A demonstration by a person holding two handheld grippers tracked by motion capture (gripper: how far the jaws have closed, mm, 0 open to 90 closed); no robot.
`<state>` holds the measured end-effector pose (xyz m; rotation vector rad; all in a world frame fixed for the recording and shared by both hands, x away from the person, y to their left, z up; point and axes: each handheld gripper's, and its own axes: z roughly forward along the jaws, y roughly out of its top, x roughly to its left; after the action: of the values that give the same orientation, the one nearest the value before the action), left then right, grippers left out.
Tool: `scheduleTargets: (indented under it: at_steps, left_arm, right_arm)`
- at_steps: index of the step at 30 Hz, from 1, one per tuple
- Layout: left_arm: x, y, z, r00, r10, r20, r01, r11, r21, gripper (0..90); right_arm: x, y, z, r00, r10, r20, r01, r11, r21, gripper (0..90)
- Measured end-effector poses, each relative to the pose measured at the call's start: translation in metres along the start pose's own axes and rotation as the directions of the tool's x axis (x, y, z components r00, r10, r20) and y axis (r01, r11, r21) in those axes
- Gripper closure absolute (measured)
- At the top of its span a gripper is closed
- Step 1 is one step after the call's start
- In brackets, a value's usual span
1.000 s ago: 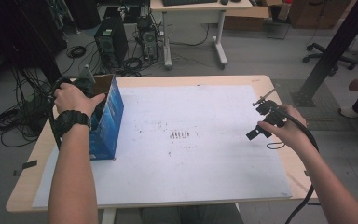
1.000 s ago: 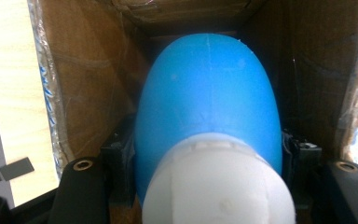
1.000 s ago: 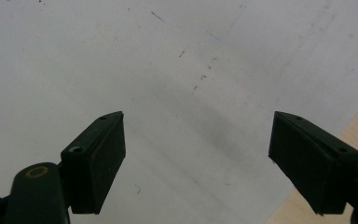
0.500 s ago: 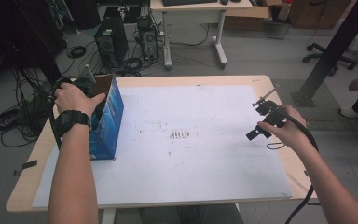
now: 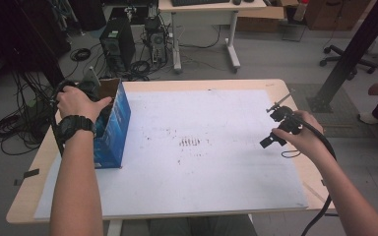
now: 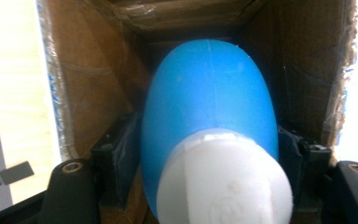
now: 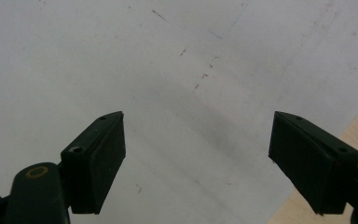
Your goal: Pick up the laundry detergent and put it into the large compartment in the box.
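My left gripper (image 6: 200, 154) is down inside the open cardboard box (image 5: 112, 123), which stands upright at the left edge of the table (image 5: 256, 84), blue on the outside and brown inside. In the left gripper view a blue bottle (image 6: 209, 102) with a white cap (image 6: 223, 179) sits between my two black jaws, cap toward the camera, body pointing deeper into the box. My left jaws have just been opening; the bottle is between them and they flank its sides closely, but I cannot tell whether the pads press on it or have let go. In the high view my left hand (image 5: 78, 103) covers the box top, watch on the wrist, same spot as a second ago; box has not shifted either. My right gripper (image 7: 198, 158) hangs over the white sheet (image 5: 202, 147) near the table's right edge, jaws spread wide, nothing between them, just bare sheet with a few reddish specks and a strip of wood edge at the lower right corner. In the high view my right hand (image 5: 295, 135) holds it with the cable trailing down off the table; no change in its place from the earlier frames. Faint smudge marks sit mid-sheet, well apart from both hands.
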<state>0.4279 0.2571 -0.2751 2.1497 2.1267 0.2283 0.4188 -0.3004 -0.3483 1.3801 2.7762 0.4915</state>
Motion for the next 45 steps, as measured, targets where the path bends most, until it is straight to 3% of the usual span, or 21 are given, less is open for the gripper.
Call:
scheduleTargets:
  at_steps: [9,14,45]
  left_arm:
    - [-0.001,-0.001,-0.007,0.9999,0.001,-0.017,-0.002,1.0,-0.007,25.5]
    - [-0.002,0.0,-0.014,1.0,-0.002,-0.006,0.002,1.0,-0.009,22.2]
    - [-0.012,0.002,-0.046,0.9996,0.019,-0.019,-0.02,0.9992,-0.035,20.7]
  right_arm:
    - [-0.001,-0.001,0.0,1.0,0.002,0.0,-0.002,1.0,-0.002,18.8]
    - [0.0,0.0,-0.001,1.0,0.0,0.0,0.0,1.0,-0.001,18.8]
    - [0.0,-0.003,-0.003,1.0,-0.001,-0.002,0.001,1.0,-0.009,18.7]
